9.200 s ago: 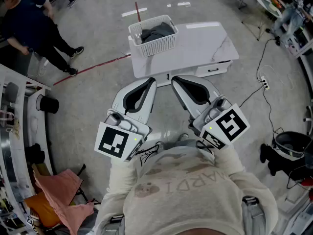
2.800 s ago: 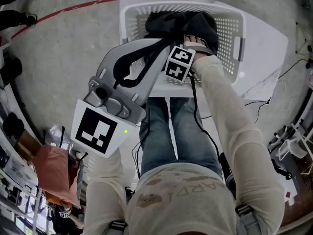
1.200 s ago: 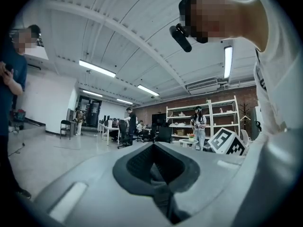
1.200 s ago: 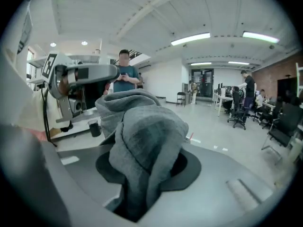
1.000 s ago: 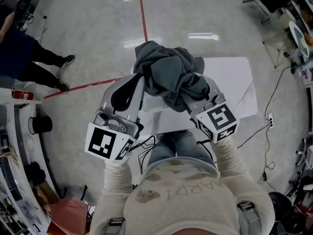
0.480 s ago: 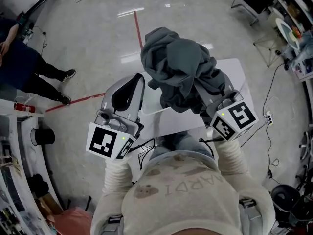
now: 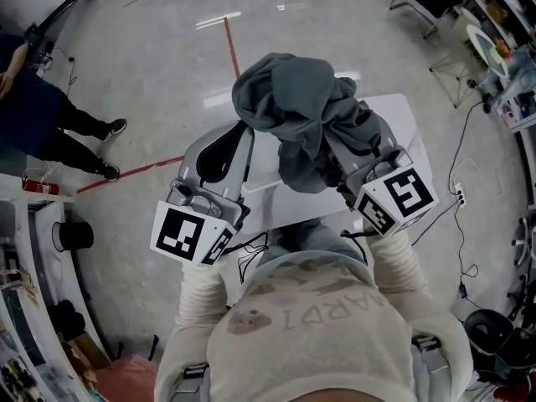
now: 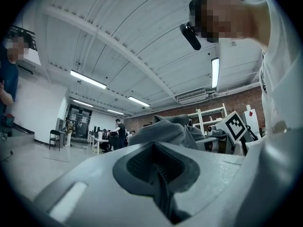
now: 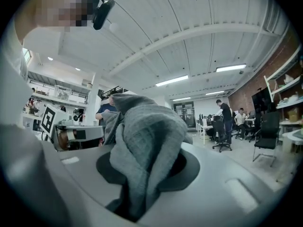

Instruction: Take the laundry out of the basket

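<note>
A bunched grey garment [image 7: 310, 115] hangs in the air in front of the person, above the white table [image 7: 270, 189]. My right gripper [image 7: 337, 145] is shut on it; the cloth [image 9: 142, 141] fills the gap between its jaws and drapes over them. My left gripper [image 7: 239, 134] is held up just left of the garment, jaws pressed together with nothing between them [image 8: 160, 171]. The garment [image 8: 165, 129] shows beyond the left jaws, apart from them. The basket is hidden behind the cloth.
A person in dark clothes [image 7: 33, 90] stands at the far left. A red tape line [image 7: 126, 174] crosses the floor. Cables [image 7: 469, 132] and equipment lie at the right. Both gripper views point up at the ceiling and a large room with desks.
The right gripper has raised the grey garment further and drawn it slightly toward the left gripper. The left gripper has stayed beside it, holding nothing.
</note>
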